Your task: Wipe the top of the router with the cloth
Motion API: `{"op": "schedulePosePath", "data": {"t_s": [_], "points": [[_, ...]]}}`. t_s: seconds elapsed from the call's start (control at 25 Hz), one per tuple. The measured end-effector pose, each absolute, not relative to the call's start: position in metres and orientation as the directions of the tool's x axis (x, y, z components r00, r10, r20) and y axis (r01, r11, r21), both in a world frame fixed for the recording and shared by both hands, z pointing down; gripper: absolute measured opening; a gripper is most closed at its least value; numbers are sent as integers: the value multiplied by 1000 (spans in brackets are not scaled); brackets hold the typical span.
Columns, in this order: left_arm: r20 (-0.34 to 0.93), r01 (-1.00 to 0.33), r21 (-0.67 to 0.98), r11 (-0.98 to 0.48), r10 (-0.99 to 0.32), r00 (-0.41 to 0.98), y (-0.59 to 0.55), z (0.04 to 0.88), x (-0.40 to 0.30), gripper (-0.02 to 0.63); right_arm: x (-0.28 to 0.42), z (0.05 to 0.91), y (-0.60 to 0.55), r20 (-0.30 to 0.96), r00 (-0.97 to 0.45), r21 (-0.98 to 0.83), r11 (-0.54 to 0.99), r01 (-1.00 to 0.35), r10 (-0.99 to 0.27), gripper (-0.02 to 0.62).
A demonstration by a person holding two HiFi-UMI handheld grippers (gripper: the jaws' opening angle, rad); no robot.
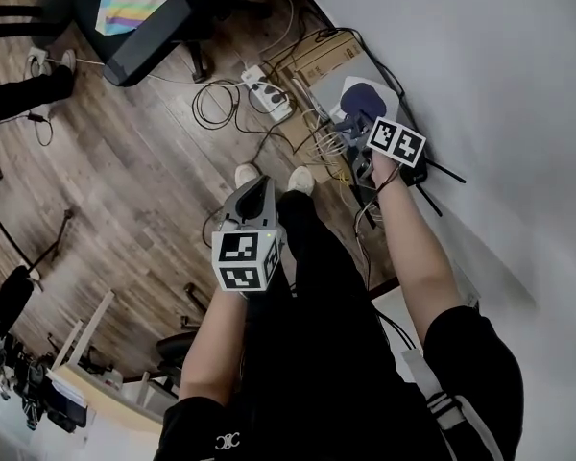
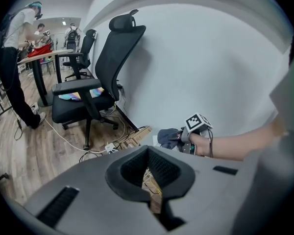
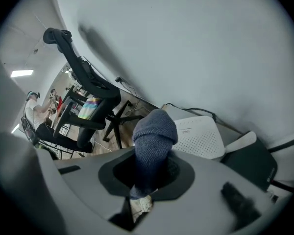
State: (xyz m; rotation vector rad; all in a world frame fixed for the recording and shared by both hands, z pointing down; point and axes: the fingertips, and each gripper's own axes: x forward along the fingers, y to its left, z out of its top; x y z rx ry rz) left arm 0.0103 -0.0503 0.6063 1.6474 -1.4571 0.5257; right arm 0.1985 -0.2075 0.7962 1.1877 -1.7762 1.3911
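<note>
Two hand-held grippers here, only one doing any work.

Head view: the right hand-held gripper (image 1: pixel 363 123) is down at the floor (image 1: pixel 125 161) by the wall (image 1: pixel 480 65). The cloth (image 1: pixel 365 101) is bunched at its tip, lying over the white router (image 1: pixel 392 94). With the router sitting that low, I'd say that's the only way to get at its top. The left hand-held gripper (image 1: pixel 254 192) hangs near the person's shoes (image 1: pixel 245 174), well apart from the router, probably just parked out of the way.

Left gripper view: its jaws are drawn together with nothing between them, only cables (image 2: pixel 152 182) on the floor beyond. Off to its right you get a side look at the other gripper and the cloth against the wall, which the head view flattens.

Right gripper view: jaws clamped on the blue knit cloth, which pokes out ahead of them. The router's perforated top lies just beyond and to the right. Can't tell here whether the cloth is actually touching it.
</note>
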Motion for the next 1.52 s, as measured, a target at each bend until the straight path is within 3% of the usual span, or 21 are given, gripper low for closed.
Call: {"op": "schedulePosePath", "data": {"t_s": [0.32, 0.68, 0.92, 1.28, 1.52], "points": [[782, -957, 287, -50, -564, 264, -59, 677, 24, 5, 194, 854, -215, 863, -440, -445, 40, -895, -249, 61], [776, -930, 366, -31, -542, 323, -63, 734, 36, 5, 194, 886, -235, 869, -430, -413, 117, -903, -246, 61], [789, -933, 359, -37, -521, 325, -61, 762, 28, 5, 208, 895, -248, 865, -426, -421, 79, -904, -266, 61], [784, -926, 374, -48, -517, 343, -68, 763, 22, 5, 269, 901, -261, 942, -163, -175, -14, -984, -295, 61], [784, -924, 374, -75, -507, 358, -70, 763, 20, 5, 293, 900, -251, 960, -40, -90, -170, -981, -276, 61]]}}
